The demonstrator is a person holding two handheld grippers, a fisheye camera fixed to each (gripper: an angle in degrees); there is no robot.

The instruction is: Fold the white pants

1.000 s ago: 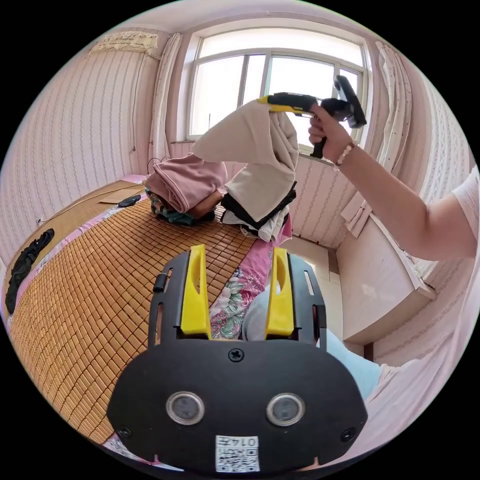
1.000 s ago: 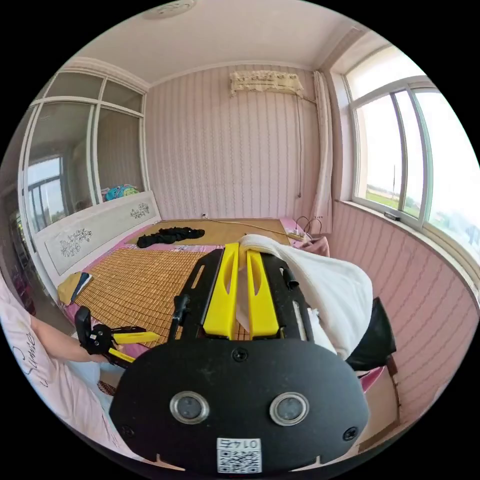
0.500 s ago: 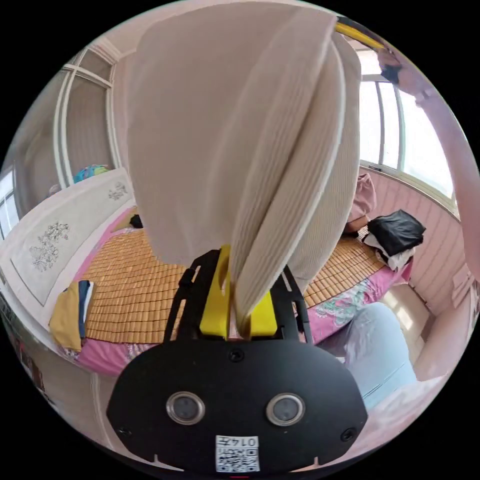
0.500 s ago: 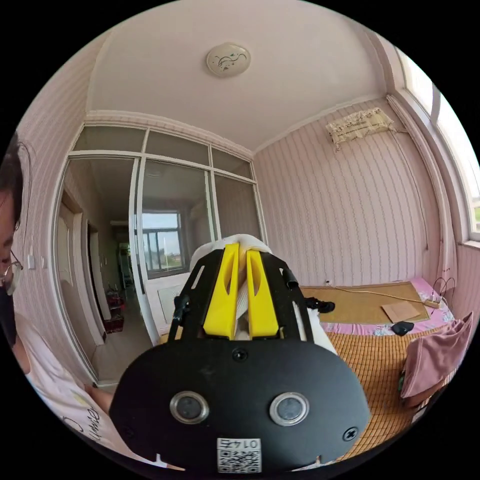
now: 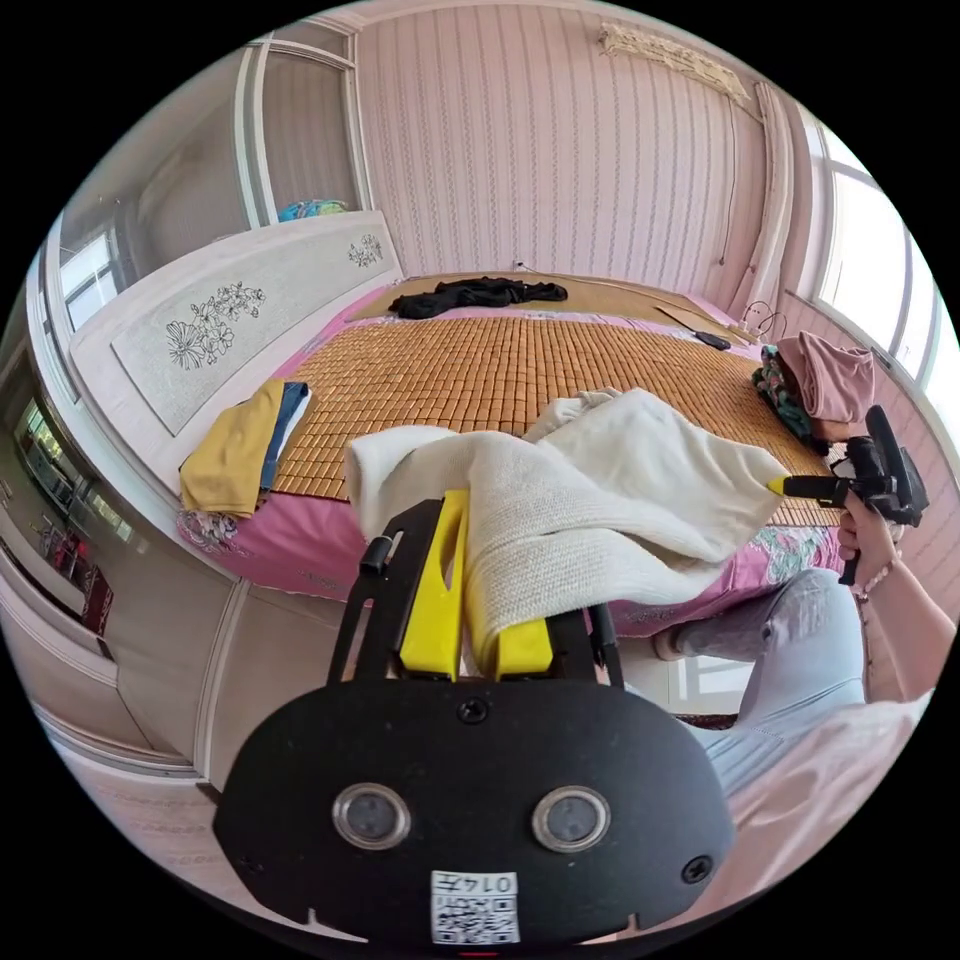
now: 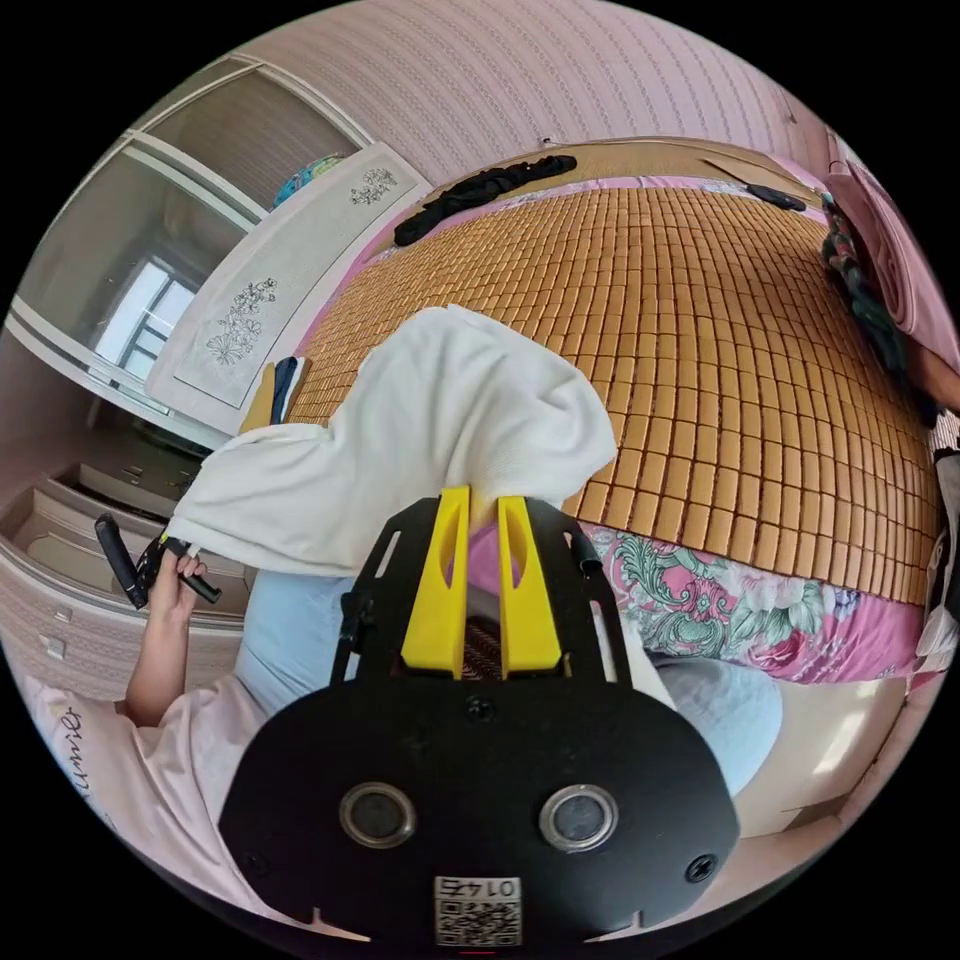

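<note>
Both tongs [image 5: 478, 600] clamping white pants [image 5: 600, 500]

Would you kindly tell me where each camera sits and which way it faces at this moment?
Left gripper view: rides behind the left gripper, clamped on the white pants; faces across the bamboo mat; shows the right gripper, a hand, a knee.
Right gripper view: rides behind the right gripper, clamped on the pants; faces down over the mat; shows the left gripper.
Shared: pants, mat, black garment.
</note>
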